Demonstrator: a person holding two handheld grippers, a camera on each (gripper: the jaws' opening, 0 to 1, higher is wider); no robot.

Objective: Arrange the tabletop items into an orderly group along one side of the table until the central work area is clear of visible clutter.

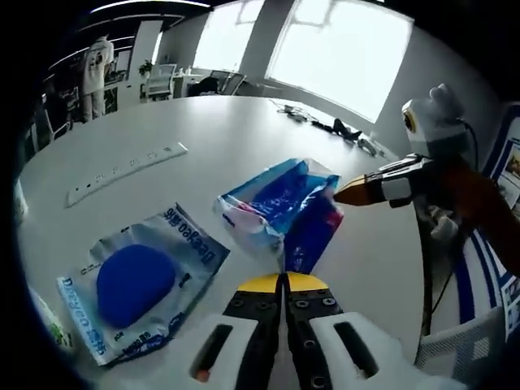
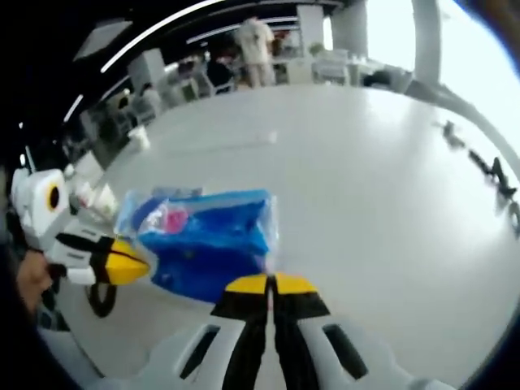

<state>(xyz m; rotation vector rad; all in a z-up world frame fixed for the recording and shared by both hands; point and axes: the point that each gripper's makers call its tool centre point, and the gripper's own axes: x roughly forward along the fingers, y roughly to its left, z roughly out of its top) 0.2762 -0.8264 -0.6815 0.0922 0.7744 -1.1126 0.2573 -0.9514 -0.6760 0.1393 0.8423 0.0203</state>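
While pinched at opposite edges, blue tissue pack (image 1: pixel 284 207) held just above white round table (image 1: pixel 244 130), between both tools. Left gripper (image 1: pixel 283 282) with yellow tips pressed together on pack's near edge, clamped on its plastic wrap. Right gripper (image 1: pixel 349 193) reaching in from right side of left gripper view, orange-yellow tip touching pack's far edge.

From right gripper view: right gripper (image 2: pixel 271 283) closed on wrap of same tissue pack (image 2: pixel 207 240), left gripper (image 2: pixel 130 264) coming in from left with yellow tip against pack's other end (a hand behind it at frame edge).

Left of pack on tabletop, flat clear packet with blue oval pad (image 1: pixel 138 284) lying apart from it. Farther back, white power strip (image 1: pixel 126 172) resting alone. Dark cables (image 1: pixel 337 128) near far table rim, below bright window. Person standing well beyond table (image 2: pixel 256 49) among office chairs.
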